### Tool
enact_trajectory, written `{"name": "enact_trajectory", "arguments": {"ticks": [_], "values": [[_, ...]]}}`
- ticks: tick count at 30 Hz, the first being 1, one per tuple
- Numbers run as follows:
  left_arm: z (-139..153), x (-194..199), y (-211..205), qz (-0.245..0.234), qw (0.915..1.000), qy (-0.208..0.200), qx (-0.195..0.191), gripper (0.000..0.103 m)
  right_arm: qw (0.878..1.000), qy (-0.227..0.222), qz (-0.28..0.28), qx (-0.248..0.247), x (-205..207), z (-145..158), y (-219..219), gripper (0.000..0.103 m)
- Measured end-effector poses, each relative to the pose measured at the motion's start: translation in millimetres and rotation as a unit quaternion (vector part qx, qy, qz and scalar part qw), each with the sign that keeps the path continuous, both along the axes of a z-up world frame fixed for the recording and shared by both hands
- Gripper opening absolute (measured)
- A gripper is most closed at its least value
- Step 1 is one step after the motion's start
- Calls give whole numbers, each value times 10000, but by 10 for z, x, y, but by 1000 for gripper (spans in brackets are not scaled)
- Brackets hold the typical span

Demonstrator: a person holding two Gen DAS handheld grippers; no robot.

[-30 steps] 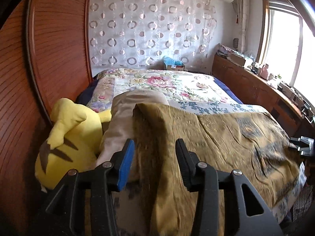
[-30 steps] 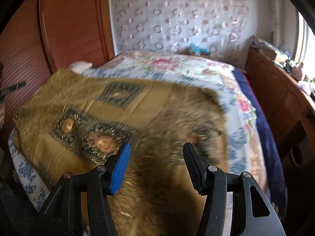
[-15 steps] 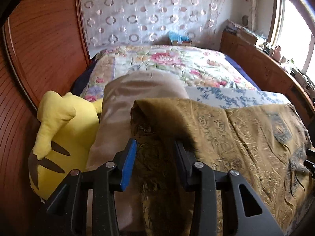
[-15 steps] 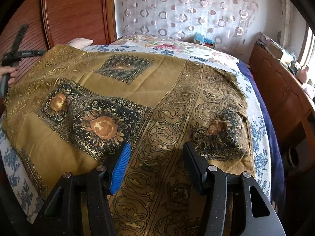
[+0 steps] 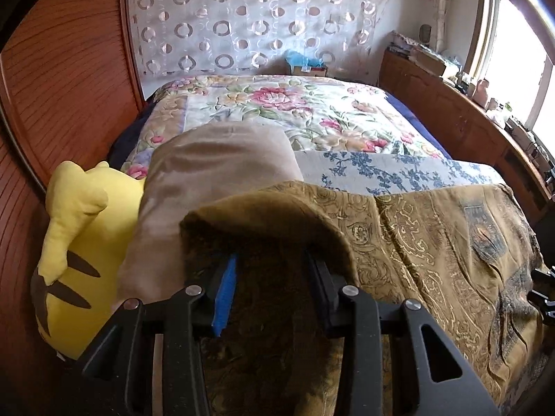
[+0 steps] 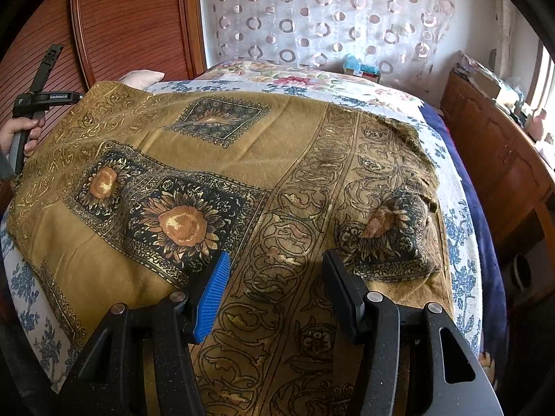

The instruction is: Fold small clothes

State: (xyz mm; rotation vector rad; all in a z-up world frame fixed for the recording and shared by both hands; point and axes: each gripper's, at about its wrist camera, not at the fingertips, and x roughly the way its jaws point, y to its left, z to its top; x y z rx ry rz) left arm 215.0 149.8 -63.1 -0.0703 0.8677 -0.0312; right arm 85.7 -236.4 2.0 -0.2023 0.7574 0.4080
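Left wrist view: your left gripper (image 5: pixel 270 277) sits under a raised fold of the gold cloth (image 5: pixel 433 242), jaws partly open; actual grip cannot be judged.

Right wrist view: cloth spread flat on the bed (image 6: pixel 461 249), ready for folding; your right gripper (image 6: pixel 275 277) hovers half open, empty.

1. A beige pillow (image 5: pixel 208 180) and a yellow plush toy (image 5: pixel 79 242) are crowding the left claw (image 5: pixel 274 277) against the wooden headboard (image 5: pixel 62 79).
2. The gold cloth (image 6: pixel 277 145) is lying flat ahead of the right claw (image 6: pixel 277 277), leaving open room above it.
3. The floral bedspread (image 5: pixel 277 111) beyond is lying bare.
4. A wooden cabinet (image 6: pixel 492 145) is hemming in the bed's right side.
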Motion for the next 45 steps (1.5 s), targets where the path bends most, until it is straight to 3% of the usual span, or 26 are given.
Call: {"name": "enact_trajectory", "arguments": {"ticks": [5,7,10,15,23,32,39,43,45], "values": [[28,111,2,31,9997,-132,-206,39,10000,3,3,5,-2,2,1,58],[73,109,18,8,9993,-253,-271,17,10000,4,3,5,-2,3,2,58],[140,92,22,-38,9988,-346,-347,3,10000,3,4,3,-4,4,4,58],[281,-8,-14,-167,9991,-381,2,2,10000,8,4,11,2,-13,13,58],[507,63,342,0,9995,-140,267,2,10000,10,7,12,-1,-2,5,58],[369,138,289,-332,9954,456,772,2,10000,15,9,24,-25,-3,18,58],[329,-189,359,-223,9978,136,602,4,10000,18,9,31,-40,-1,22,58],[304,-413,361,-212,9986,-69,489,37,10000,18,8,28,-50,-3,29,58],[284,-542,350,-249,9987,-178,417,41,10000,20,9,29,-49,-2,28,58]]}}
